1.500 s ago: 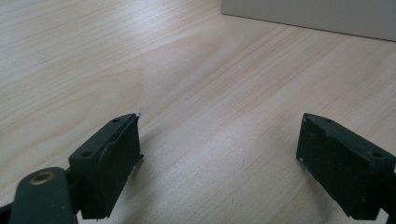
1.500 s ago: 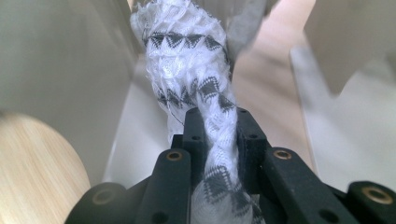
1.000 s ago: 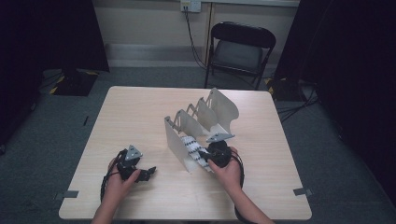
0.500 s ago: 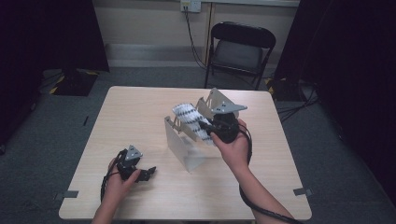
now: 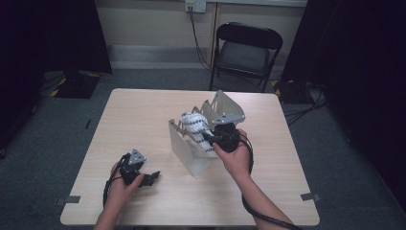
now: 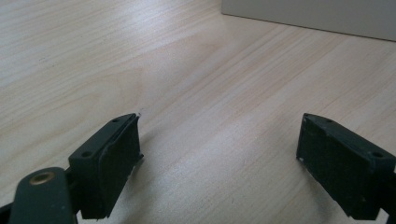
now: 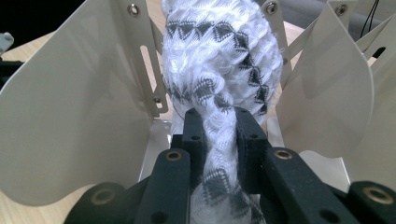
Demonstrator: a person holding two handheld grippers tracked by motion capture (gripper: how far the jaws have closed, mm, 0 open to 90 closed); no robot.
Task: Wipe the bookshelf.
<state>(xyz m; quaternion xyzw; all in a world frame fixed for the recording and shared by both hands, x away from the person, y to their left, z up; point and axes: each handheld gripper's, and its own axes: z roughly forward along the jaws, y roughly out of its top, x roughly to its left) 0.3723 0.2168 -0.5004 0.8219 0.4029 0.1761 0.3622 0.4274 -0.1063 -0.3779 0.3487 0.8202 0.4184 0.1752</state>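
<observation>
Nearest the person, the left gripper [image 5: 152, 177] rests on the desk [image 5: 124, 120] with its jaws wide apart and nothing between them. Farther out, the right gripper [image 7: 218, 128] has its jaws clamped on a white and black knitted cloth [image 7: 219, 60], held between the plates of a metal rack [image 7: 84, 98]. The cloth looks soft, light and limp, so it would probably sag and catch on the plates; a bunched middle fold seems the surest hold.

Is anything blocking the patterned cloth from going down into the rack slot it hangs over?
Nothing visible. The right gripper pinches the cloth between two rack dividers, and the gap below looks open, though the slot's floor is partly hidden.
</observation>
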